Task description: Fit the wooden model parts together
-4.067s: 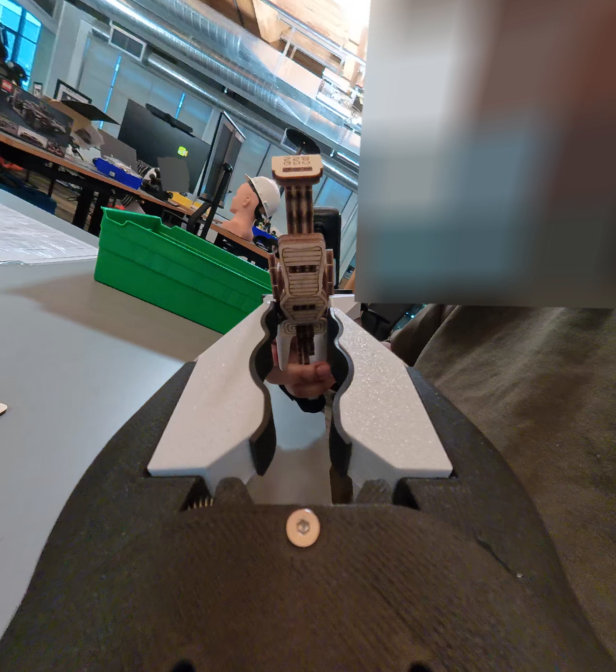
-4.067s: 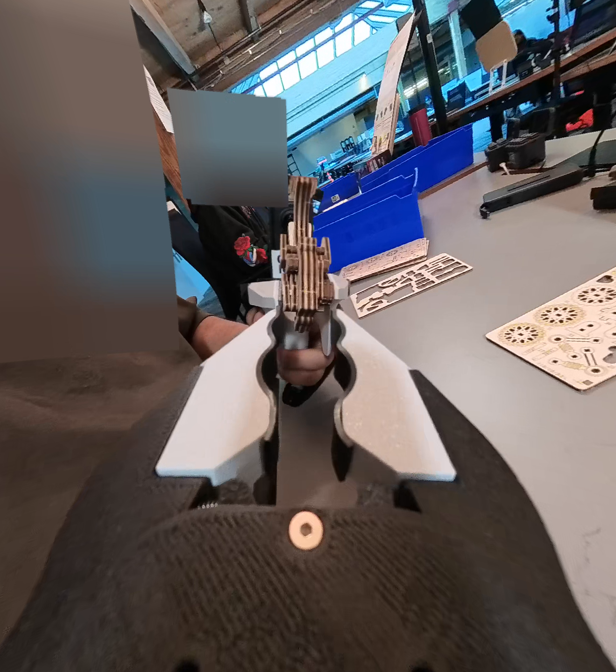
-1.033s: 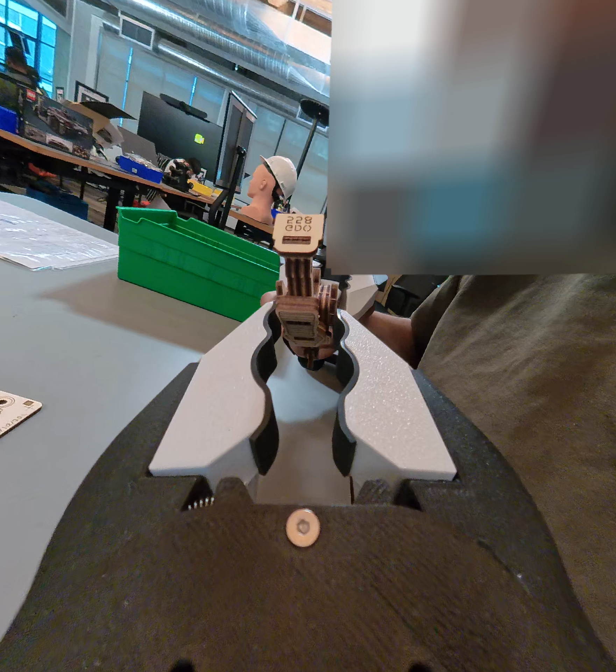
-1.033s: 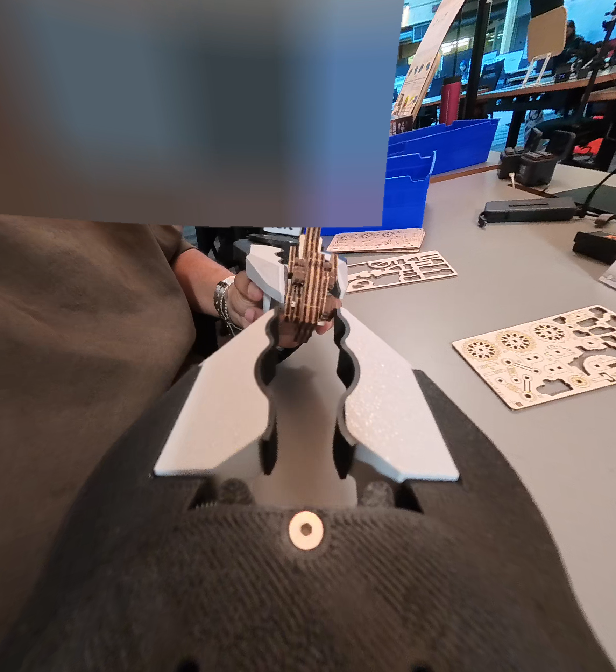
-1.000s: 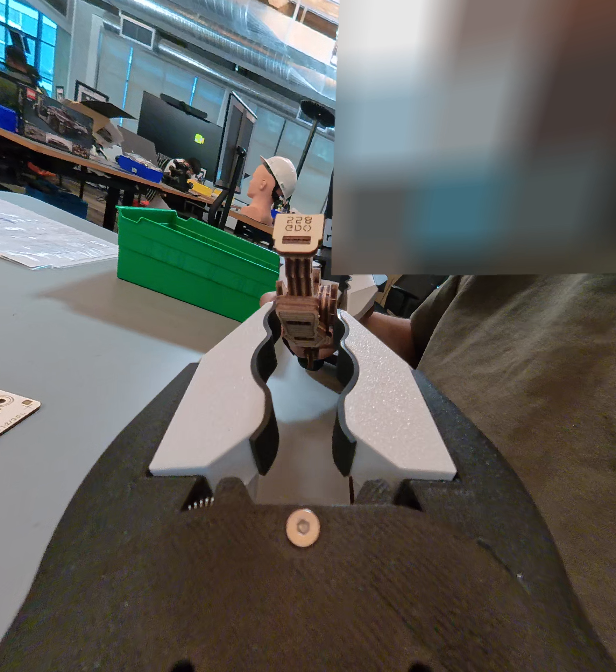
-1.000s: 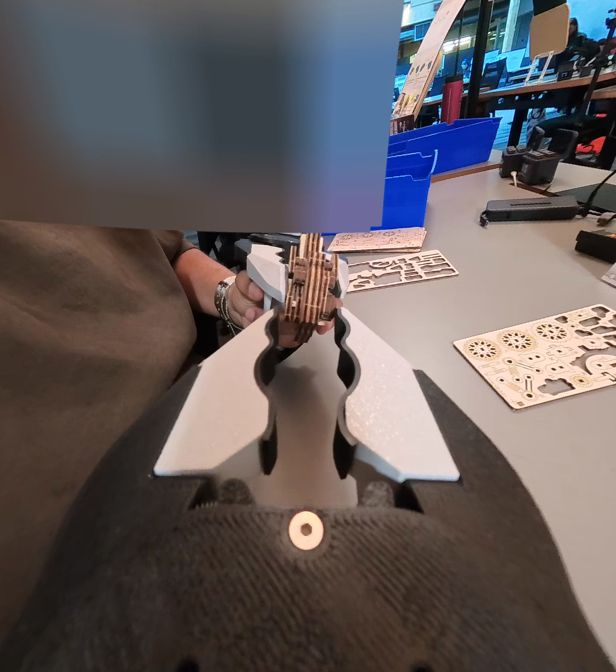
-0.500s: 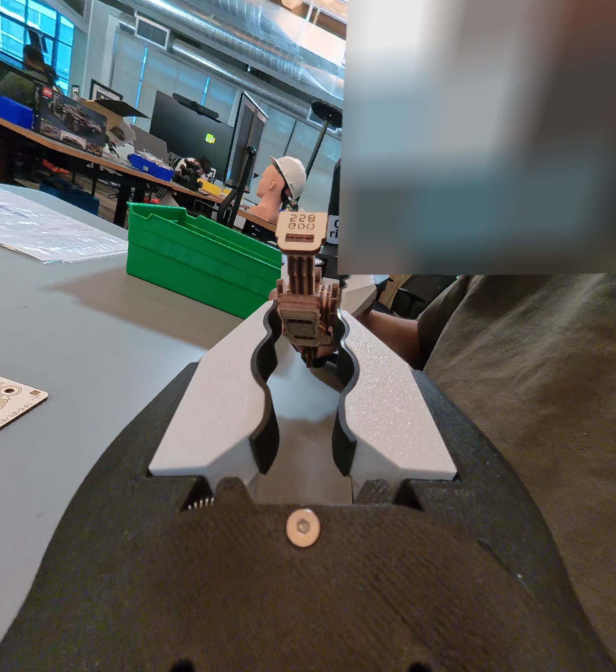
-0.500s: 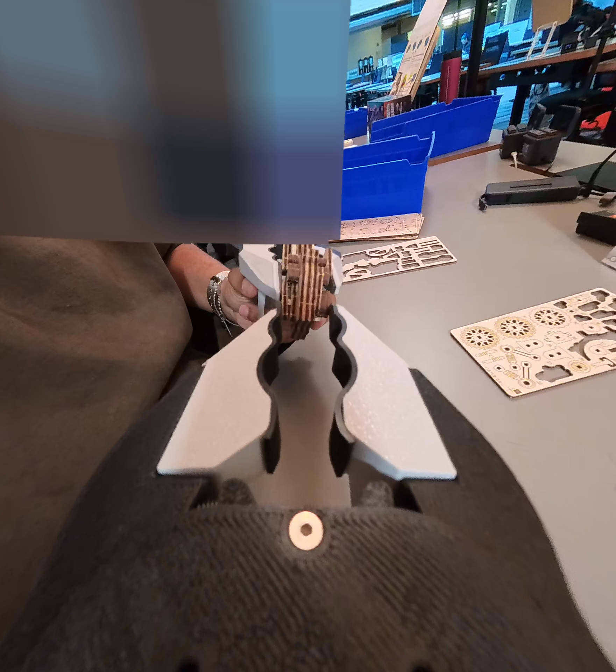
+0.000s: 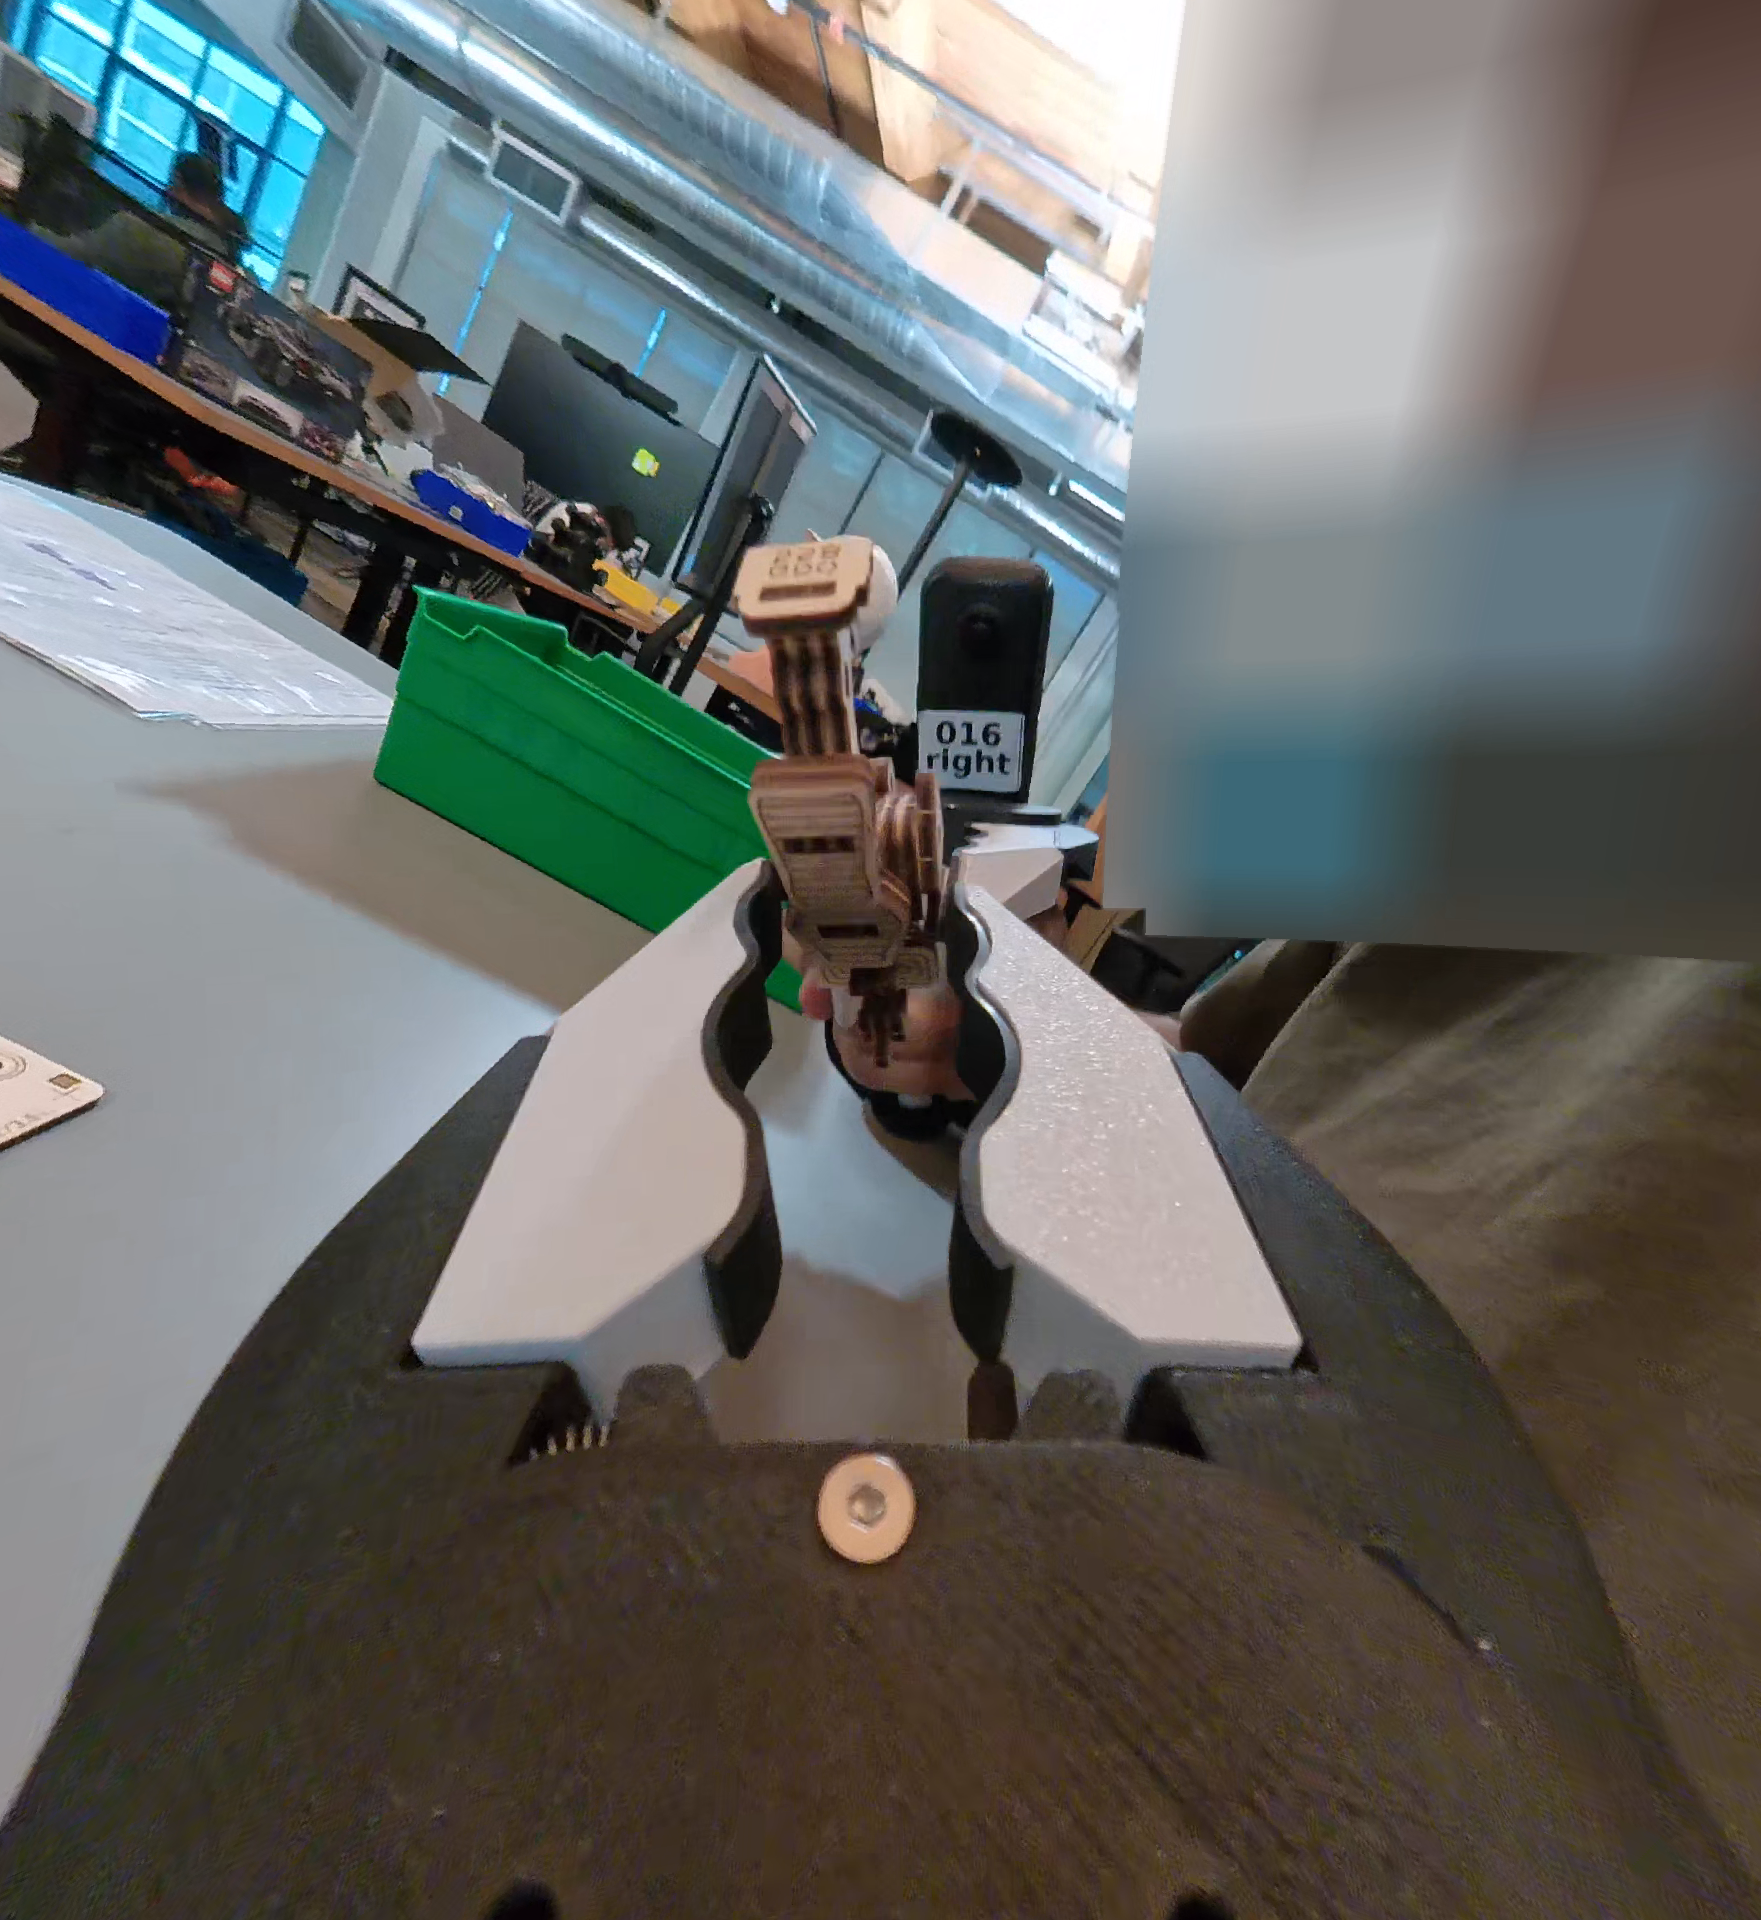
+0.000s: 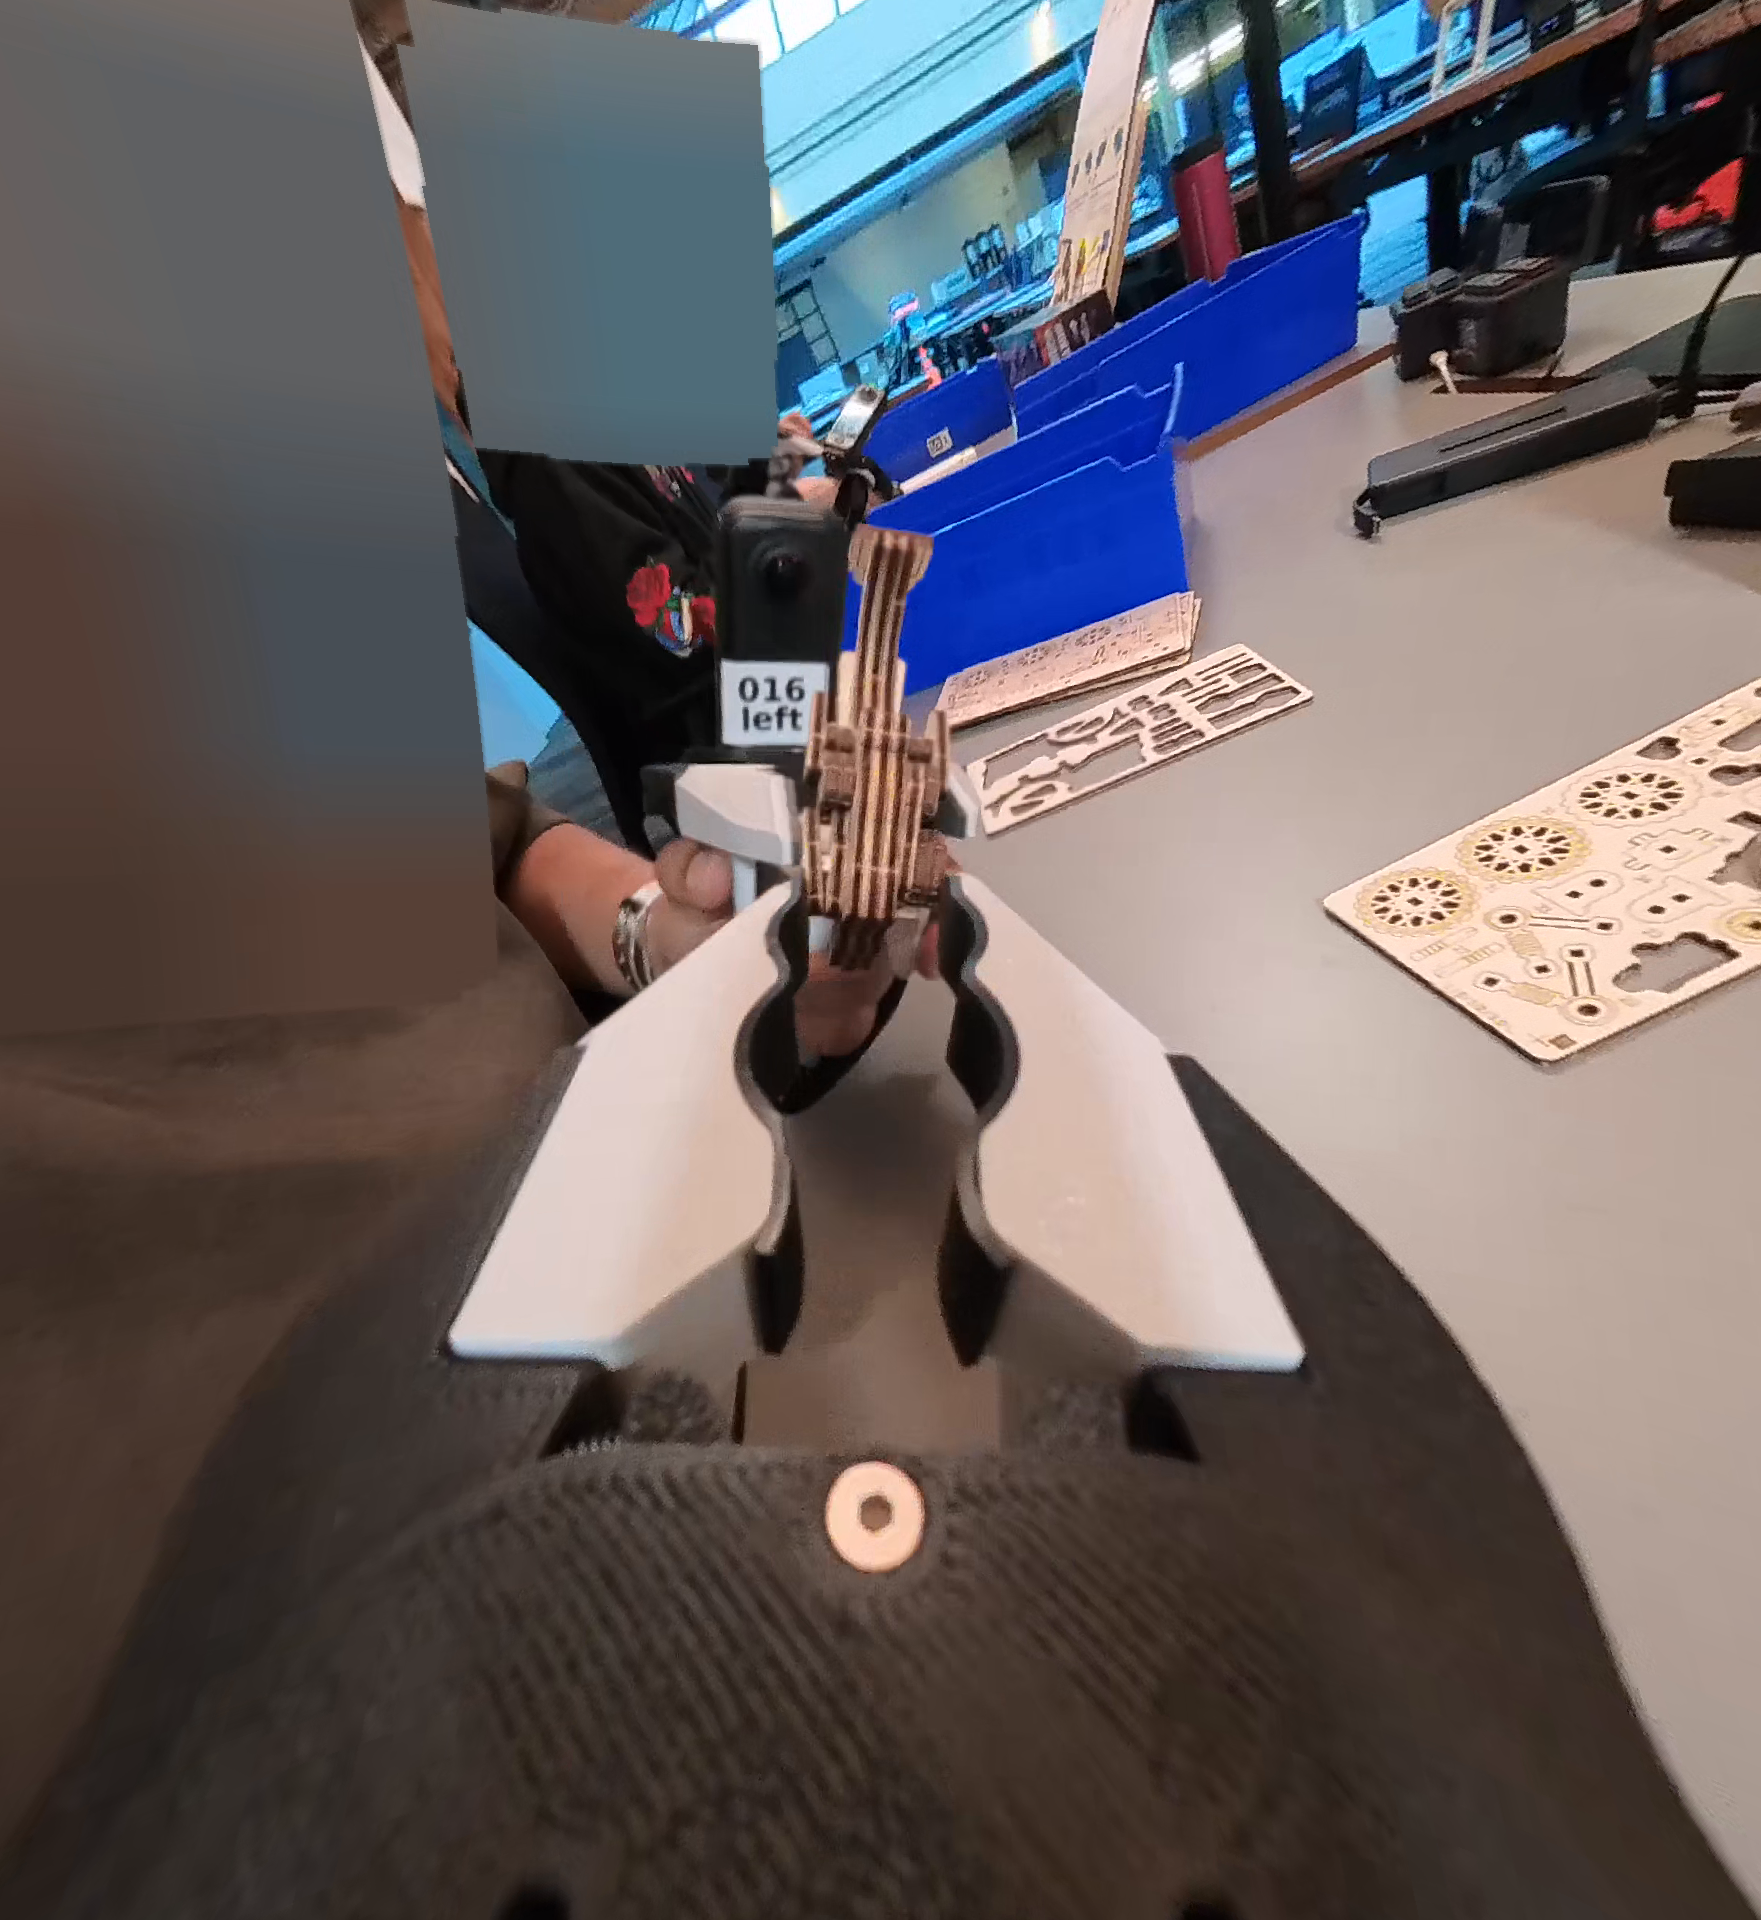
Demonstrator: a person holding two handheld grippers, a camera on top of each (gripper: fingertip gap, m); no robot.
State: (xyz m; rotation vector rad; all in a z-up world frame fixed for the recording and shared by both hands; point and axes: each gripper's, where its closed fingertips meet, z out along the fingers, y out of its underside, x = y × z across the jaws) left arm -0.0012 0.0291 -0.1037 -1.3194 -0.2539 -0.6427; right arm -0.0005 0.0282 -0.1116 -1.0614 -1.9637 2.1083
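Gripping from opposite sides, the left gripper (image 9: 860, 914) and right gripper (image 10: 871, 914) both have their jaws closed on the wooden model (image 9: 840, 831), held above the tabletop (image 10: 1375, 1143). Uneven squeezing could snap thin layers. Farther off lie punched wooden sheets (image 10: 1624, 852).

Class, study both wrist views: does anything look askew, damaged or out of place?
Nothing stands out. Both grippers, left gripper and right gripper, grip the wooden model above the table; the punched part sheets lie flat.
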